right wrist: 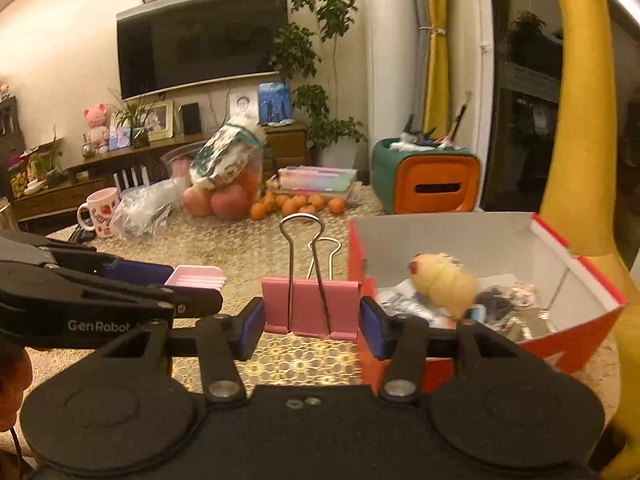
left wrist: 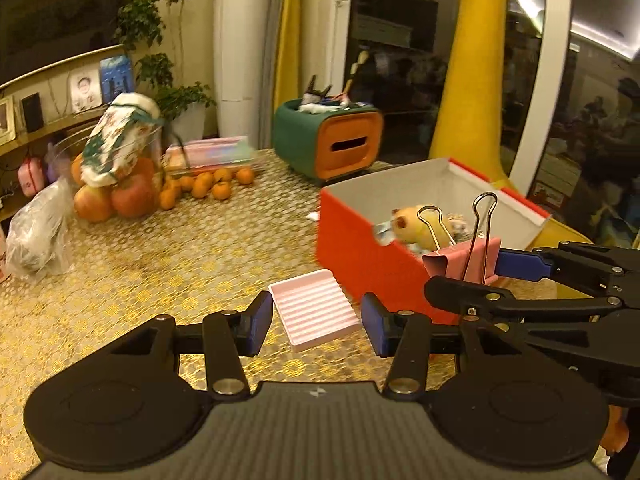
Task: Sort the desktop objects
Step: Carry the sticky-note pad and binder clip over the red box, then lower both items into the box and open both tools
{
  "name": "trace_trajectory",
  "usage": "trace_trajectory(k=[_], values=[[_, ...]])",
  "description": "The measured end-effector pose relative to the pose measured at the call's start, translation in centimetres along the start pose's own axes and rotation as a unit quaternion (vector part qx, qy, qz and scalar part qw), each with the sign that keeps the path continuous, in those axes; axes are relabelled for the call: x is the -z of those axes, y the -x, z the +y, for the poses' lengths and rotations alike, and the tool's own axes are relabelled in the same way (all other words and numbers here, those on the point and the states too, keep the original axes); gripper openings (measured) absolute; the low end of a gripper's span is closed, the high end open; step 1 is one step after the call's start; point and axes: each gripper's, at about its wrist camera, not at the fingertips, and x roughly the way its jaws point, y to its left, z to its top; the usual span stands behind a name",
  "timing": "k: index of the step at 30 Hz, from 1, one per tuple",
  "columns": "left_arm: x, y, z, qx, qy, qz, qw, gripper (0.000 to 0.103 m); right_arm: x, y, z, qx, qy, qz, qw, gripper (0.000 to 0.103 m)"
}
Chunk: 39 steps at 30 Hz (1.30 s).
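My right gripper (right wrist: 311, 318) is shut on a pink binder clip (right wrist: 310, 308), held just left of the red box (right wrist: 576, 354); it also shows in the left wrist view (left wrist: 462, 266) at the box's near corner. The red box (left wrist: 352, 240) holds a yellow plush toy (left wrist: 416, 224) and several small items. My left gripper (left wrist: 317, 320) is open and empty, its fingers on either side of a pink ridged tray (left wrist: 314, 310) on the table. The tray also shows in the right wrist view (right wrist: 196, 276).
A green and orange organiser (left wrist: 332, 140) stands at the back. Apples and small oranges (left wrist: 208, 186), a clear bag (left wrist: 38, 232), a flat pastel box (left wrist: 212, 152) and a strawberry mug (right wrist: 100, 214) lie on the gold tablecloth (left wrist: 180, 264).
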Motion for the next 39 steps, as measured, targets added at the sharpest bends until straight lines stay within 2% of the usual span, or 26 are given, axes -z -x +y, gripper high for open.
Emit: trace_trajectory(k=[8,23,32,39], values=[[-1.3,-0.7,-3.9,0.02,-0.022,-0.001,0.9996,0.048,0.0,1.3,-3.8,0.022,-0.012,-0.011,1.0,0.05],[-3.3,-5.1,-11.0,0.056,-0.071,0.019,0.9957,0.048,0.0,1.0,-12.1,0.067,-0.035,-0.005,0.997,0.05],[-4.5,-9.1,-14.8,0.079,-0.087,0.053,0.9916,0.048,-0.8,-1.4,-17.2,0.079,-0.053,0.017,0.995,0.05],[-5.4,-12.8,-16.3,0.086,-0.085,0.087,0.9889,0.048,-1.8,-4.8,-20.1,0.092,-0.057,0.045,0.993,0.05]])
